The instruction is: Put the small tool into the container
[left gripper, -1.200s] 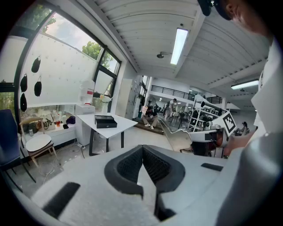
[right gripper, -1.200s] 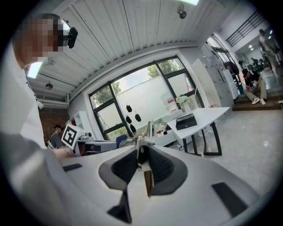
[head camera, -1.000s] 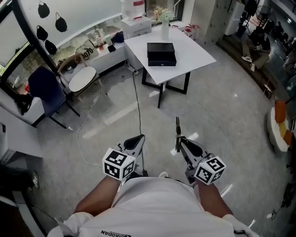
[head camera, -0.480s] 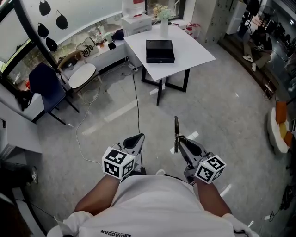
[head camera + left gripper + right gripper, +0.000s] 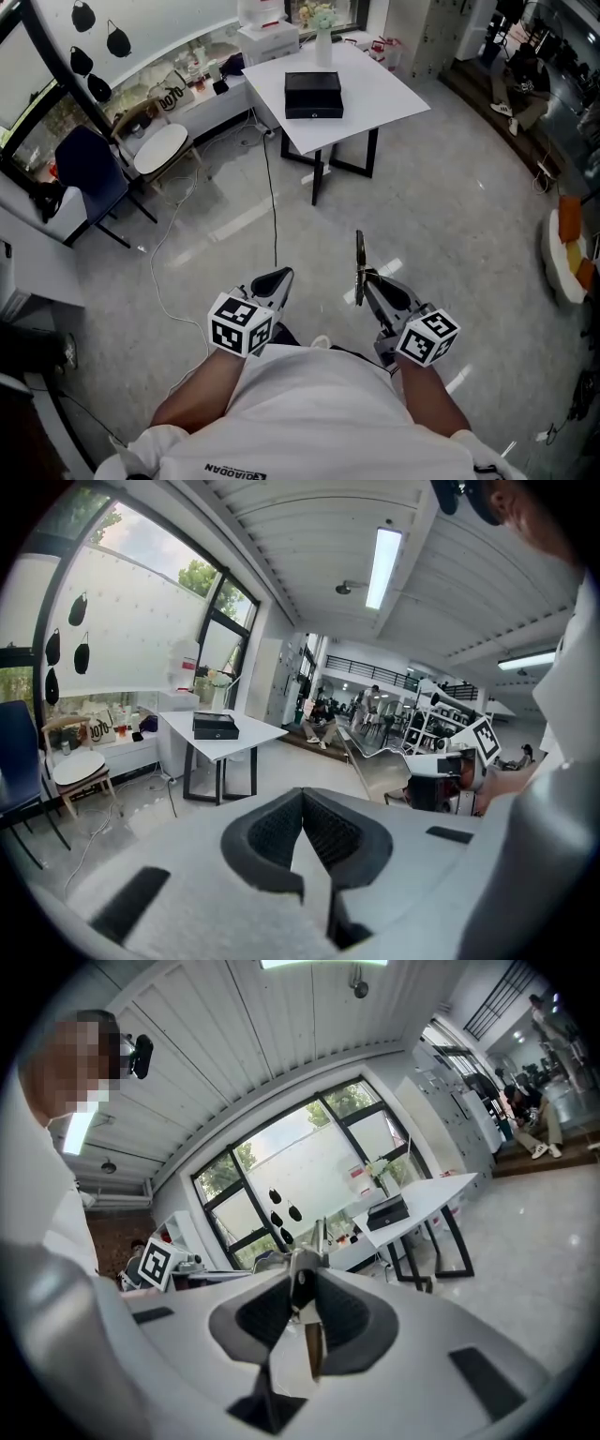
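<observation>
The small tool (image 5: 359, 253) stands upright in my right gripper (image 5: 367, 281), whose jaws are clamped on its lower part, a slim metal piece rising above them. My left gripper (image 5: 279, 277) has its jaws drawn together with nothing between them.

The container, a black box (image 5: 313, 95), lies on the white table (image 5: 384, 89) well ahead, toward that table's near-left edge. Its lid looks flat, but I cannot be sure from this far off.

I judge this the carry. I should keep the grip firm and the tool upright, and use the free gripper for the lid if one needs lifting.

The floor ahead is open. A cable (image 5: 273, 211) trails across it from the table's left leg toward my feet, so I would bear right of it. The vase (image 5: 323, 42) at the far corner deserves a wide berth.
</observation>
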Demonstrator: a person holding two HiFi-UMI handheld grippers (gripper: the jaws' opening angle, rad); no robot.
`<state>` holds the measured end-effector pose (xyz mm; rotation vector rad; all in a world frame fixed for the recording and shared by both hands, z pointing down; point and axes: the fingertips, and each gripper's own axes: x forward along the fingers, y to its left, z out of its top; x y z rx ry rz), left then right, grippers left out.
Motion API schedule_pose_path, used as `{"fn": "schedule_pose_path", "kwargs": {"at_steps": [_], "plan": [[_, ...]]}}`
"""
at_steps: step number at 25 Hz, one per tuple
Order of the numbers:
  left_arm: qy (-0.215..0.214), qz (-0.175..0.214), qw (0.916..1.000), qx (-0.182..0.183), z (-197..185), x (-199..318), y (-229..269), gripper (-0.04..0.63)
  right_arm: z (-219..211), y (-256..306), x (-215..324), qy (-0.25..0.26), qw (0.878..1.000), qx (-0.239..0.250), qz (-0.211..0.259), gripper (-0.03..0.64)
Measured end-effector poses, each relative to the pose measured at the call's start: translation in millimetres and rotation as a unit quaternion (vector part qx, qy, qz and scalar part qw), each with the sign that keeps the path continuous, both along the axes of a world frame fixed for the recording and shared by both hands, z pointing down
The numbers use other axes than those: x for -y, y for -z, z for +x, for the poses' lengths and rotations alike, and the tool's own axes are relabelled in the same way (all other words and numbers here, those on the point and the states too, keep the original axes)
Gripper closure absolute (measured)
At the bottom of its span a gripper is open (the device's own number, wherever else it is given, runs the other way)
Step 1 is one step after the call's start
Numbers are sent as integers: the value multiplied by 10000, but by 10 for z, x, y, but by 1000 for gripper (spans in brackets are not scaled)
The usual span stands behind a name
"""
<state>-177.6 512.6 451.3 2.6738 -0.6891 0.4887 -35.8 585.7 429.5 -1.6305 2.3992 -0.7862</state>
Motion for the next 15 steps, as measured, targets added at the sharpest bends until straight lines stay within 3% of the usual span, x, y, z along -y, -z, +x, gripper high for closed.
{"fn": "schedule_pose_path", "kwargs": {"at_steps": [15], "plan": [[-235,-12,9997,69,206,371,-22,587,158,-93,338,-181,9997,101,-138,543]]}}
